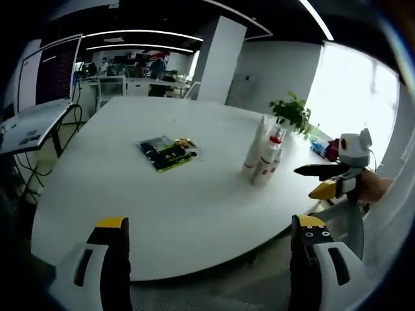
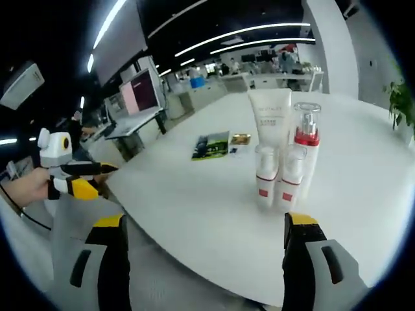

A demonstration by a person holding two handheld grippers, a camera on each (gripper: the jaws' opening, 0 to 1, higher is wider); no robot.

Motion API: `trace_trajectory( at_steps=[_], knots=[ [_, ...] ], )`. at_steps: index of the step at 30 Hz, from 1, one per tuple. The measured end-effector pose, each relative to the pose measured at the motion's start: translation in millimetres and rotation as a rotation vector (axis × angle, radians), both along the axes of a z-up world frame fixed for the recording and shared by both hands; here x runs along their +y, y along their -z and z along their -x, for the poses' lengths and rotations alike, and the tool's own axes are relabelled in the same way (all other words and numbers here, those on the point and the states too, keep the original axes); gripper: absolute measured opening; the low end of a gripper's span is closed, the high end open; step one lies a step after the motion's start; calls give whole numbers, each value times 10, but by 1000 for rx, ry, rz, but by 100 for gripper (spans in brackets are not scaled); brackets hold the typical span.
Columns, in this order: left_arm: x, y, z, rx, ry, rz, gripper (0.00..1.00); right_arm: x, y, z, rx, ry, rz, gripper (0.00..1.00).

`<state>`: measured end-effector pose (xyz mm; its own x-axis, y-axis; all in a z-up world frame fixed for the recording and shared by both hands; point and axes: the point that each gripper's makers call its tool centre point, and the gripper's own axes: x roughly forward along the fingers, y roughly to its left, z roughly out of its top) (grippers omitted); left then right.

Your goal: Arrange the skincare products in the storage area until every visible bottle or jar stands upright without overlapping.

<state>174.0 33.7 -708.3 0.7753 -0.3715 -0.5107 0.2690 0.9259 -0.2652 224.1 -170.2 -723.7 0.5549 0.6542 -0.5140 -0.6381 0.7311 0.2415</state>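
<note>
Where bottles (image 2: 280,155) stand, white table (image 1: 194,194) spreads.

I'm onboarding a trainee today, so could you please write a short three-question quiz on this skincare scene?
1. True or false: the white tube is lying flat on the white table.
2. Multiple choice: what colour is the band under the clear cap of the pump bottle? A) blue B) red C) green
3. Fill in: in the right gripper view, two small white bottles, one beside the other, stand ____ the tube and pump bottle.

Key: 1 false, it stands upright. 2 B. 3 in front of.
</note>
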Motion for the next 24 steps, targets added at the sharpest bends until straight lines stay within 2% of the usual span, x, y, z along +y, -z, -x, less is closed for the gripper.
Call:
trace_trajectory(
  at_steps=[9, 11, 14, 16, 21, 24],
  knots=[
    [-134, -42, -6, -1, 65, 21, 98, -24, 8, 8, 6, 6, 0, 97],
    [-135, -71, -65, -36, 76, 26, 97, -28, 22, 3, 12, 9, 1, 97],
    [-95, -257, -264, -164, 61, -3, 88, -36, 19, 3, 9, 14, 0, 97],
    [-108, -280, -309, -152, 63, 3, 85, -29, 10, 5, 6, 11, -4, 97],
    [-102, -333, -533, -167, 69, -27, 80, 1, 26, 12, 17, -1, -6, 98],
    [-101, -269, -653, -141, 84, -45, 80, 1, 17, 0, 17, 1, -12, 98]
  ],
)
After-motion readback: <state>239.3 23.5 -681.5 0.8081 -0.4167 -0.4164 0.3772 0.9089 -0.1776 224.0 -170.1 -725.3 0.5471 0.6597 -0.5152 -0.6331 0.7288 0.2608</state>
